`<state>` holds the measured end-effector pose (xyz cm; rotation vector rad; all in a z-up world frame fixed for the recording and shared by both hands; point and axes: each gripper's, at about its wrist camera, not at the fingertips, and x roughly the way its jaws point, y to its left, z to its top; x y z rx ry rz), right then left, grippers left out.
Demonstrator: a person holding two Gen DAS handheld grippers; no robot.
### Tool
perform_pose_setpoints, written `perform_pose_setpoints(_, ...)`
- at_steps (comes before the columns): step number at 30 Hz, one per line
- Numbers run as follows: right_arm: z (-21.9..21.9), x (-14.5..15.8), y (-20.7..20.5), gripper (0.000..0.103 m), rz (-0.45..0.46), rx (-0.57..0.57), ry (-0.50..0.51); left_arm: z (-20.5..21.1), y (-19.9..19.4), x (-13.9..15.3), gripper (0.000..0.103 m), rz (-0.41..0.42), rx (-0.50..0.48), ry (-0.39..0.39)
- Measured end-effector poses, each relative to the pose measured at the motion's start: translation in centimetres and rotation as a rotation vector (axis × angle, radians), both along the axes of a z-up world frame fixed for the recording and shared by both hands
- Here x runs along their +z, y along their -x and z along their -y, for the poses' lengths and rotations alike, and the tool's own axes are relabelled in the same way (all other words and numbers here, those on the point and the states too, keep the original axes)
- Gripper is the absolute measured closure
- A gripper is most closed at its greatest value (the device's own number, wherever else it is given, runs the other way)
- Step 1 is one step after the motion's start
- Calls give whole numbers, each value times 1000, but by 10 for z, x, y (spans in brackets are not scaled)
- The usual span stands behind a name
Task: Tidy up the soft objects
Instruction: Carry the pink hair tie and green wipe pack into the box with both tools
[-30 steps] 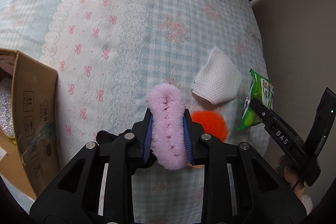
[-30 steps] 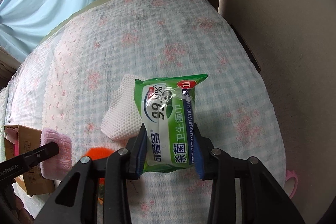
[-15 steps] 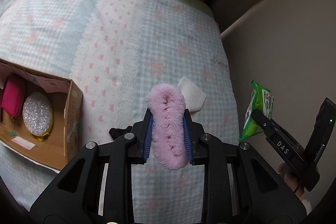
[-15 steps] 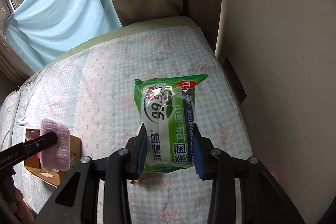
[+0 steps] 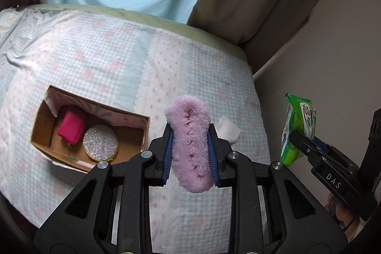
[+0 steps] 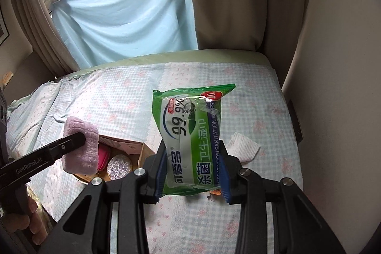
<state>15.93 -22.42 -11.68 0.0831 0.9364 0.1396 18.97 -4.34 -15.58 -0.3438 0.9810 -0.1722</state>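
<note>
A: We've got the left gripper (image 5: 190,156) up over the bed (image 5: 95,58), its blue pads pinching a fluffy pink cloth (image 5: 190,146) from both sides. The cloth stands upright between the pads and pokes out above and below them.

B: And on our right, the right gripper (image 6: 191,168) is clamped on a green pack of wipes (image 6: 190,135). The pack stands tall, with its top edge well clear of the pads.

A: Below us, a cardboard box (image 5: 140,135) sits open on the checked bedspread. We see a bright pink pouch (image 5: 70,126) inside it, touching a round glittery silver piece (image 5: 100,143).

B: Just beside the box, to its right, a white mesh cloth (image 6: 243,146) lies flat on the bedspread. We're seeing both held things in the air, apart from each other, the pink cloth nearer the box.
</note>
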Motion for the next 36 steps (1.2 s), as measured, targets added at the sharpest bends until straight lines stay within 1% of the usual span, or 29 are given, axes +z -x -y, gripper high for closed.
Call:
perform_pose_setpoints(3,-40,6,5,68,-1,42,-7,-33,9,5,80,8,25,-13)
perform_pose_setpoints(8,-107,-3,2,68,-24,86,-28,-89,14,0,80,-4,39,-42)
perform_pose_setpoints(14,-176,-36,-14,68,-97,72,-54,-165,0,-26,80,-68,41,-70)
perform_pose_setpoints(20,-226,-82,-35,68,-196,31,-55,-229,-22,-61,80,-138,8,-80)
perform_pose_setpoints(24,-251,-113,-44,68,-263,0,-40,-254,-39,-92,80,-197,-23,-91)
perform_pose_setpoints(28,-264,-141,-54,68,-321,-31,-23,-270,-55,-122,80,-251,-60,-104)
perform_pose_setpoints(36,-268,-188,-70,68,-410,-75,-3,-274,-70,-175,80,-332,-125,-118)
